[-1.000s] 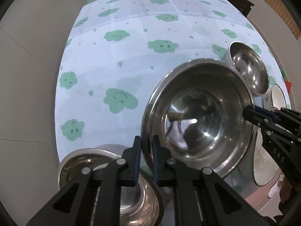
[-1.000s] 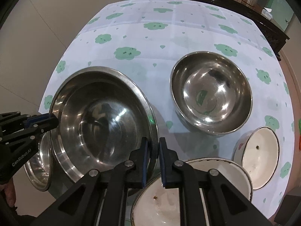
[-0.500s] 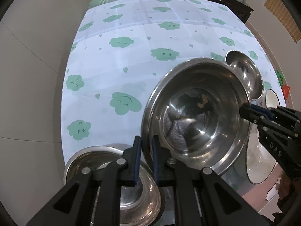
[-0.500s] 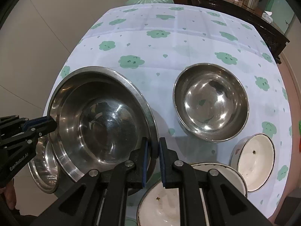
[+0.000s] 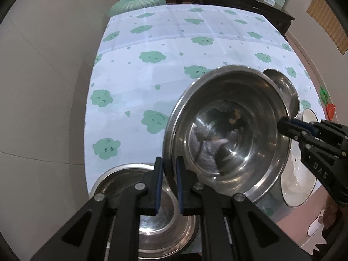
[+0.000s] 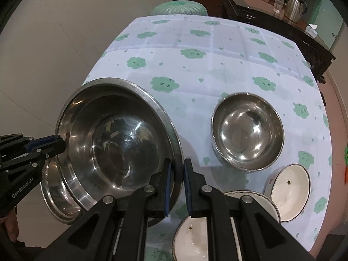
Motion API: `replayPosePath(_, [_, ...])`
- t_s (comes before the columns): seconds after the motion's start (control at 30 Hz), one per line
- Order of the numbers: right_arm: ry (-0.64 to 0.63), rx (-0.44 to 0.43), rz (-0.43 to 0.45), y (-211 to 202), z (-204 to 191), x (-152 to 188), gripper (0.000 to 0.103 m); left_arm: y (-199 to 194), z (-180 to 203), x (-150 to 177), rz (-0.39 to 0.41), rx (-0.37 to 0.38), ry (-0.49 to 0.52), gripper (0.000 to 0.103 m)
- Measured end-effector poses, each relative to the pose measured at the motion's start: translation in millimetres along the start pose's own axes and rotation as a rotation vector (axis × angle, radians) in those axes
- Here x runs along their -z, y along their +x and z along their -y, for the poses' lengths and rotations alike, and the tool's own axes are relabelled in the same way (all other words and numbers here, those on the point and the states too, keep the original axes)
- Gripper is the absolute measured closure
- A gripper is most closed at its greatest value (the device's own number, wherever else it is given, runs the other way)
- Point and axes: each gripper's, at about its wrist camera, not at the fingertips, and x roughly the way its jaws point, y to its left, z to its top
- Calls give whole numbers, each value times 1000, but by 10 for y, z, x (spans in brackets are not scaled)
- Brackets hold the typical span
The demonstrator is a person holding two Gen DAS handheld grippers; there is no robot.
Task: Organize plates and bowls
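Note:
A large steel basin (image 5: 228, 130) (image 6: 117, 143) hangs tilted above the table, held by both grippers. My left gripper (image 5: 167, 180) is shut on its near-left rim, and my right gripper (image 6: 176, 187) is shut on the opposite rim. The right gripper (image 5: 289, 126) shows at the basin's right edge in the left wrist view; the left gripper (image 6: 56, 142) shows at its left edge in the right wrist view. Below the basin a second steel basin (image 5: 134, 195) (image 6: 54, 193) rests at the table's near-left corner.
A smaller steel bowl (image 6: 248, 130) (image 5: 285, 89) sits right of the basin on the cloud-print tablecloth (image 6: 195, 65). Two white enamel bowls (image 6: 289, 187) (image 6: 195, 235) lie near the front right edge. A green stool (image 6: 178, 8) and a dark sideboard (image 6: 282, 21) stand beyond the table.
Both grippers have risen with the large basin between them; the table and the bowls on it look farther away. The basin beneath stays in place.

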Motion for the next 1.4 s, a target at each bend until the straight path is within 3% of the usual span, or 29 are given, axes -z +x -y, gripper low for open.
replayPosePath(0.67, [-83,-33,25,-211,-522,-73,90,-268,-445,241,21,-32,-74,95])
replayPosePath(1.4, [-170,-55,-6,-230,-1170,58,90,-373,-931,663,-1,-57,-133,95])
